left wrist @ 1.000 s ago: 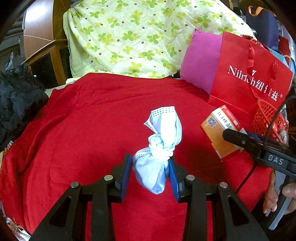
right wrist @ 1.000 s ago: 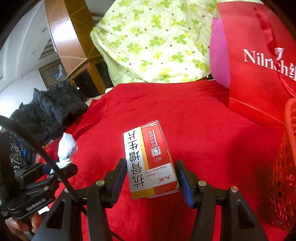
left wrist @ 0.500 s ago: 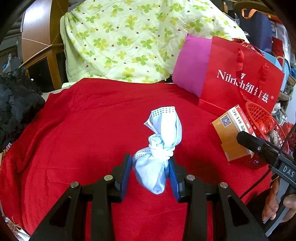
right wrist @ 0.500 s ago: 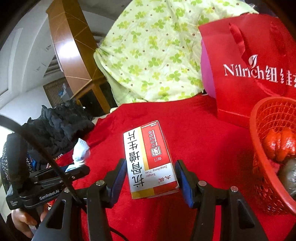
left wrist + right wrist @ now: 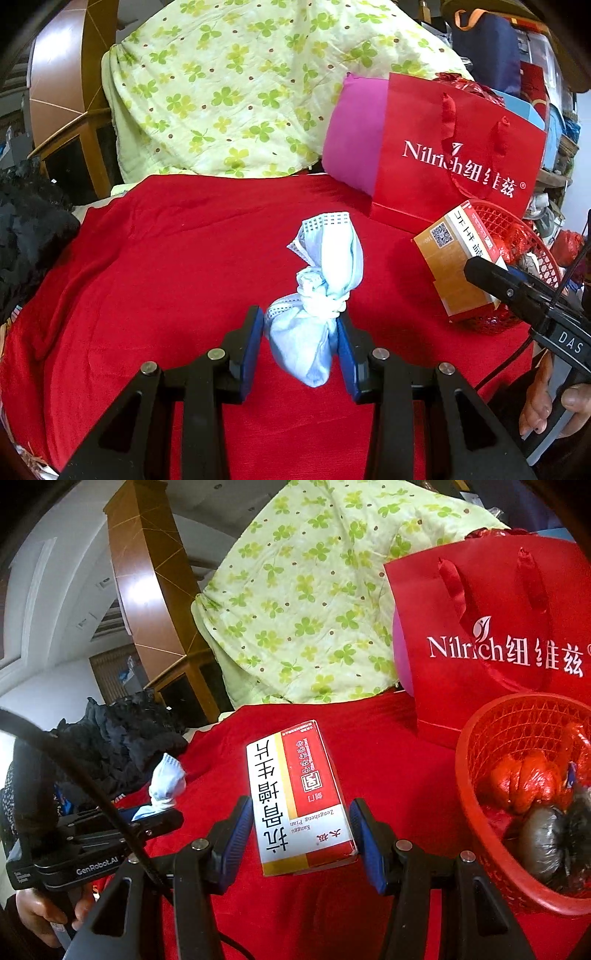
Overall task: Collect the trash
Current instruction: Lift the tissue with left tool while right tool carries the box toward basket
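Observation:
A knotted light-blue face mask [image 5: 318, 295] hangs above the red blanket, and my left gripper [image 5: 300, 343] is shut on its lower bulge. In the right wrist view the same mask [image 5: 166, 782] pokes up at the left. My right gripper [image 5: 301, 832] is shut on a red, white and yellow medicine box [image 5: 301, 797], held off the blanket just left of the red mesh basket [image 5: 476, 834]. From the left wrist view that box [image 5: 456, 266] shows in front of the basket [image 5: 517, 236]. Red and dark bagged trash lies inside the basket.
A red paper gift bag [image 5: 454, 158] stands behind the basket, a pink cushion [image 5: 351, 136] beside it. A green clover quilt [image 5: 240, 85] is piled at the back, dark clothing [image 5: 122, 734] at the left. A red blanket [image 5: 155, 258] covers the bed.
Both grippers have shifted right toward the basket, each keeping its load. The basket and its trash have come into the right wrist view; the box now sits in front of the basket.

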A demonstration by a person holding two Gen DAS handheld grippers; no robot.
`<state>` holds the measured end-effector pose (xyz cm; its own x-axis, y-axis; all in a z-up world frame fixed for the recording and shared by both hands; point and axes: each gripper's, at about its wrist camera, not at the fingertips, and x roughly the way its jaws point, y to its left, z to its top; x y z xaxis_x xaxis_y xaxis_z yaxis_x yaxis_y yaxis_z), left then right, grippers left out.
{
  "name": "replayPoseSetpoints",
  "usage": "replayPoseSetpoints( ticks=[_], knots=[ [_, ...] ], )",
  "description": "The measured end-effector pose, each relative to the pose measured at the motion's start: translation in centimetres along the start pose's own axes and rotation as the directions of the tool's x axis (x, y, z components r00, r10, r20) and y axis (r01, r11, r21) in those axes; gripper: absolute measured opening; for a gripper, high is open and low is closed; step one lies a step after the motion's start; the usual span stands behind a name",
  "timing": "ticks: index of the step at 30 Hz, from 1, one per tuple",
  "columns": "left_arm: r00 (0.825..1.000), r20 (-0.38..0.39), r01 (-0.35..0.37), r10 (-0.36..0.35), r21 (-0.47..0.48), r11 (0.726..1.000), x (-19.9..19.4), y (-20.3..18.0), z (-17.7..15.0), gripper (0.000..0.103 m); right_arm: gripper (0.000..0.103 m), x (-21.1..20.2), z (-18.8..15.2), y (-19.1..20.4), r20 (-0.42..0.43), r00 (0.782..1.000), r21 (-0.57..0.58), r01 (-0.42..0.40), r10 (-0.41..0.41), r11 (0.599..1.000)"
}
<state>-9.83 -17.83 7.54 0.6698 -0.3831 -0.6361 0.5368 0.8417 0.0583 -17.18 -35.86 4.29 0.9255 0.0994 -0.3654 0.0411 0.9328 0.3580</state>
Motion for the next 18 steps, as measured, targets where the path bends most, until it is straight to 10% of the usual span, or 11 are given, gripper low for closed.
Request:
replayPoseSetpoints(
  ticks=[18],
  knots=[
    [1.000,0.017,0.007,-0.008,0.069,0.998,-0.6,-4.3,1.2,0.041,0.057,-3.7,0.8,-4.0,0.090,0.996,0.064,0.006,-0.011,0.998]
  ],
)
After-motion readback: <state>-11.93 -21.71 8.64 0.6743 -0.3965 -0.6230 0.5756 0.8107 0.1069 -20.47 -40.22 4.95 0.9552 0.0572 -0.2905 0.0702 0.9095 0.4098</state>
